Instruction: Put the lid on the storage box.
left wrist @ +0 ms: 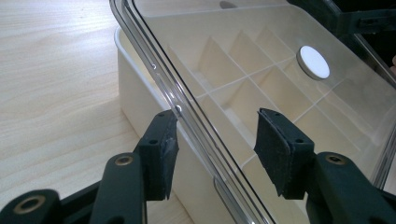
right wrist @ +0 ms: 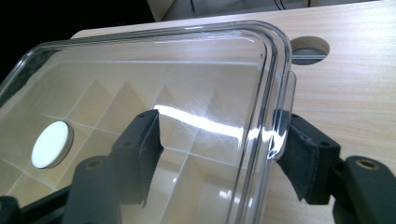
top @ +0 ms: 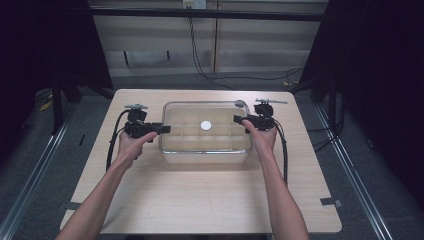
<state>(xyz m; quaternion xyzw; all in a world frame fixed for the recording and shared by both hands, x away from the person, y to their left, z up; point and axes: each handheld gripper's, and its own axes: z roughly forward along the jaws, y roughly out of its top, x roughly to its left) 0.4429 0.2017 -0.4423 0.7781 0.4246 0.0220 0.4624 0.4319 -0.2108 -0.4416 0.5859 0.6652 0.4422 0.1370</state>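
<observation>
Showing no legible writing: clear lid (top: pixel 205 120)

A clear plastic lid with rounded corners (right wrist: pixel 140 74) filled most of the frame, with a cream box of divided compartments (right wrist: pixel 116 100) visible through it and a round white disc (right wrist: pixel 50 143) at the left edge. The right gripper (right wrist: pixel 217 156) straddled the lid's right rim at the bottom, its two black jaws standing apart, one under the lid and one outside. A round hole in the pale wooden table (right wrist: pixel 355 102) showed at upper right.
</observation>
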